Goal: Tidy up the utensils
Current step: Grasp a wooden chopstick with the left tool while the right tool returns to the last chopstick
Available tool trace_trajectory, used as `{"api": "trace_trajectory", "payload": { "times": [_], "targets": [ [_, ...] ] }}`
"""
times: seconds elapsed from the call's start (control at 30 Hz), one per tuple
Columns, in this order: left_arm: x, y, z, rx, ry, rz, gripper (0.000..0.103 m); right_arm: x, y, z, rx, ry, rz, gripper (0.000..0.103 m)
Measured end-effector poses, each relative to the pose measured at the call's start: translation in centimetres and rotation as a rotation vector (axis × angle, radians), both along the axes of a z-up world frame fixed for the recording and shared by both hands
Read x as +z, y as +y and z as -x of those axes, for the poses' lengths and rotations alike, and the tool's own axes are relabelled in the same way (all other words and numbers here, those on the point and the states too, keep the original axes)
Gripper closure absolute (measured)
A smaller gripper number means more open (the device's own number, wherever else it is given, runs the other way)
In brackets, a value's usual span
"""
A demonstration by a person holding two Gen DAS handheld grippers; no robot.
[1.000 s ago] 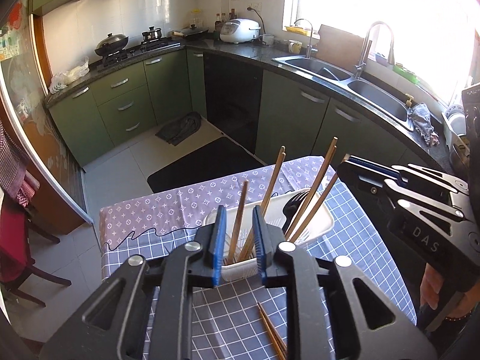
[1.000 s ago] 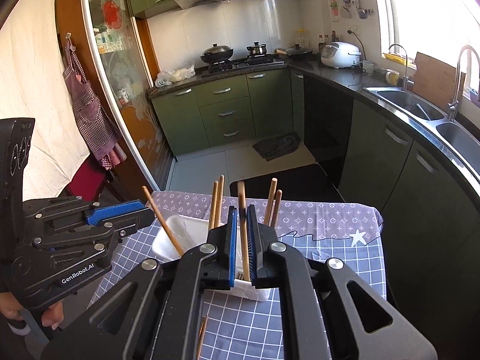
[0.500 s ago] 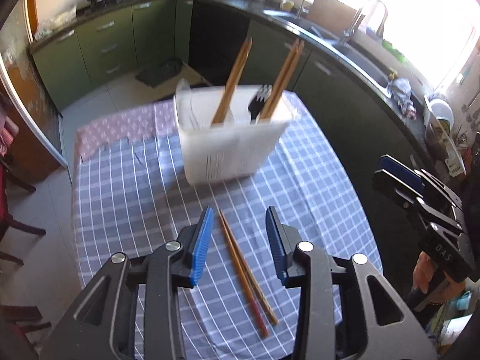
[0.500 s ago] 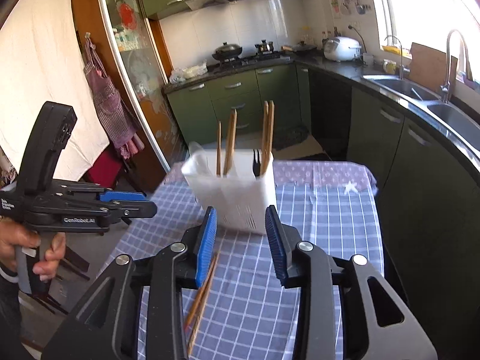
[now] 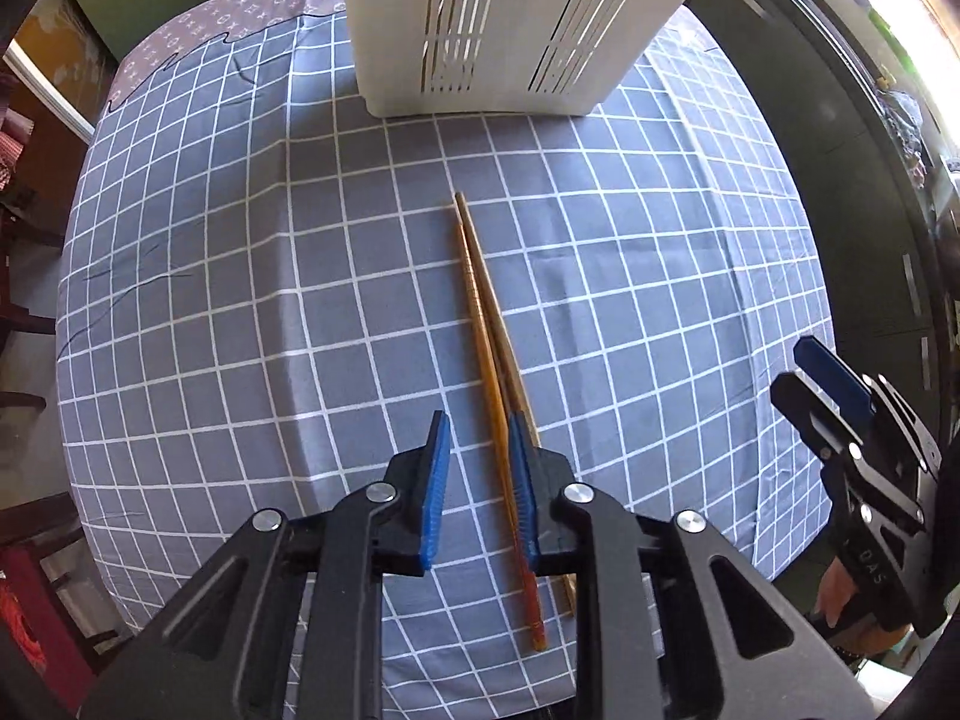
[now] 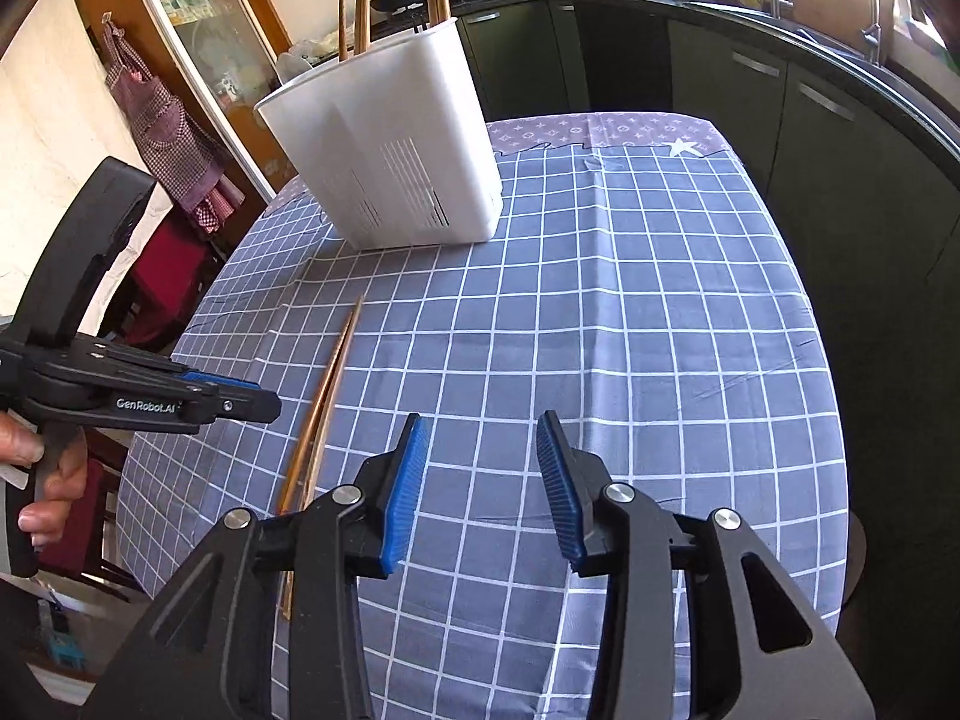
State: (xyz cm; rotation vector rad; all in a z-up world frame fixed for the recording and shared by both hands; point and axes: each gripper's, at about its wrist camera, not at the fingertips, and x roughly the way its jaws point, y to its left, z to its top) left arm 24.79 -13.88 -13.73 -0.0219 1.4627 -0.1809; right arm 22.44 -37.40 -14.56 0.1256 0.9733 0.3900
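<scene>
Lowered toward the checked tablecloth since a moment ago, the left gripper hangs half open over two loose chopsticks, gripping nothing, the white utensil holder standing far behind, while the right gripper gapes wide and empty above bare cloth near the table's right edge.

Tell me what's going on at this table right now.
A person with two handheld grippers is sorting utensils. The left gripper is open, low over two chopsticks lying on the checked tablecloth, but has not closed on them. The right gripper hangs open and empty. The white utensil holder already has several chopsticks standing in it.
</scene>
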Motion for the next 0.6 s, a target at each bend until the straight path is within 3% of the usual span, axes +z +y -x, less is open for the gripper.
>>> {"api": "trace_trajectory", "payload": {
  "times": [0.6],
  "targets": [
    [-4.2,-4.1,-2.6,0.020,0.052,-0.108,0.086,-1.1,-2.0,-0.8,-0.020,0.032,-0.094,0.063]
  ]
}}
